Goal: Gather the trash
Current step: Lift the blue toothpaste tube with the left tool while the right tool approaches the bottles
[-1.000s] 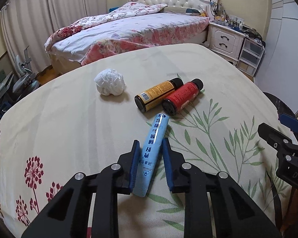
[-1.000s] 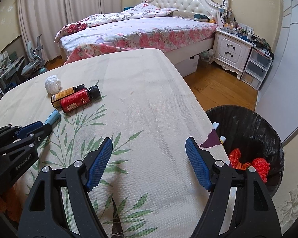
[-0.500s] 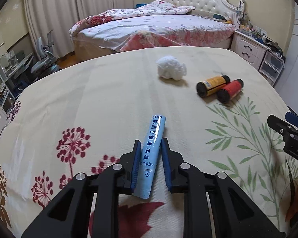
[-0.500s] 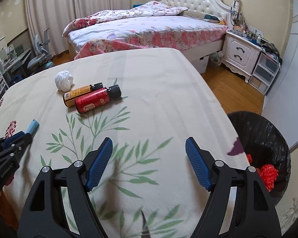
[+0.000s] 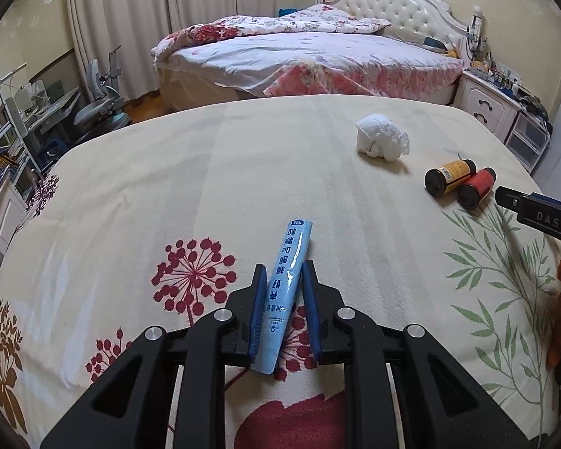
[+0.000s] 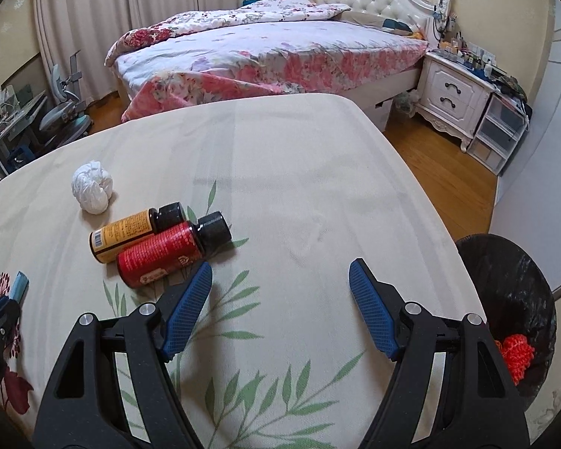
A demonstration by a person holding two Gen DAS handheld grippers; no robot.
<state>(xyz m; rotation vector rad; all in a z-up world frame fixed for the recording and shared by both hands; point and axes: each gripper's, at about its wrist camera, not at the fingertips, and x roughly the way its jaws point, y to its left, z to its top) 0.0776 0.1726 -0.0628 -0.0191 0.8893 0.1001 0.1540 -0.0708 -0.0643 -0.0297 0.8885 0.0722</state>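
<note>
Left tongs [image 5: 283, 292] pinch the blue tube [image 5: 286, 292] off-centre; it may slip. Right tongs [image 6: 280, 299] gape empty, bottles [image 6: 157, 247] at ten o'clock.

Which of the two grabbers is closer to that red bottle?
Right. The right gripper hangs open with one fingertip beside the red bottle; the left gripper, clamping the blue tube, sits farther off.

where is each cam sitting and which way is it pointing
Left wrist: sits on the left gripper, facing across the table toward the bed; its fingers clamp a blue tube, and the right gripper's tip shows at the right edge.
Right wrist: sits on the open right gripper, facing across the table's right end toward the bed, trash bin at right.
Shared: white wad, orange bottle, red bottle.
</note>
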